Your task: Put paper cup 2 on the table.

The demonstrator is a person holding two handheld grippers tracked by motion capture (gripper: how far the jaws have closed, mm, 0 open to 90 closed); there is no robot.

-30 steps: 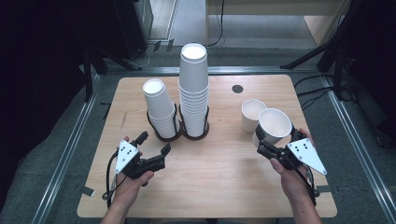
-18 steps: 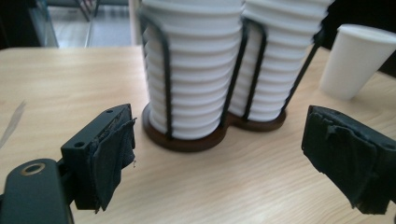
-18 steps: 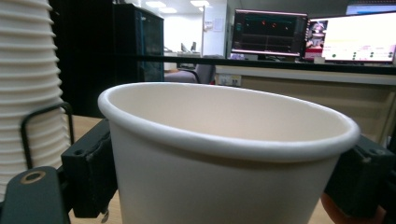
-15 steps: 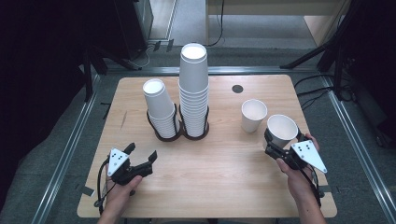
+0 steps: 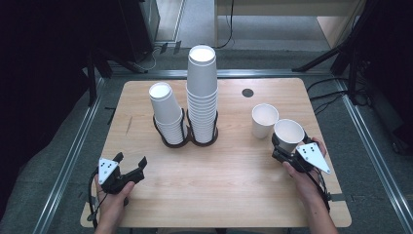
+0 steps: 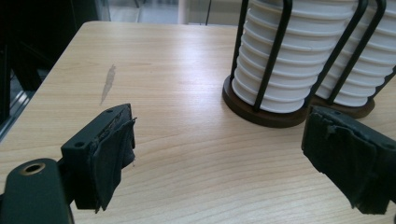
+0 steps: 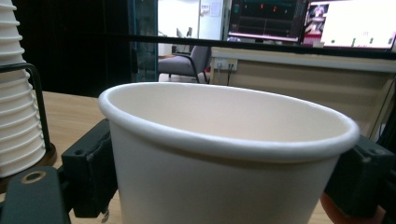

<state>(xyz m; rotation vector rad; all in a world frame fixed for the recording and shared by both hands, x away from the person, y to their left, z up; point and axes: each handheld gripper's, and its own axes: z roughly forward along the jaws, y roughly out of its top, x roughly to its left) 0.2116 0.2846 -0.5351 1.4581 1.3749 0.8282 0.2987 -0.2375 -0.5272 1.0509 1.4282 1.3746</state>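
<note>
Clamping my right gripper [image 5: 285, 150] on a paper cup [image 5: 288, 135], my jaws are pressing on its two sides near the bench's [image 5: 234, 195] right edge, just beside a second cup [image 5: 264, 120] that is standing upright. On my left gripper [image 5: 130, 168] the jaws are standing apart with nothing between them, near the front left corner. Two stacks of cups [image 5: 200, 92] are sitting in a black wire holder [image 5: 187, 140] toward the middle.
</note>
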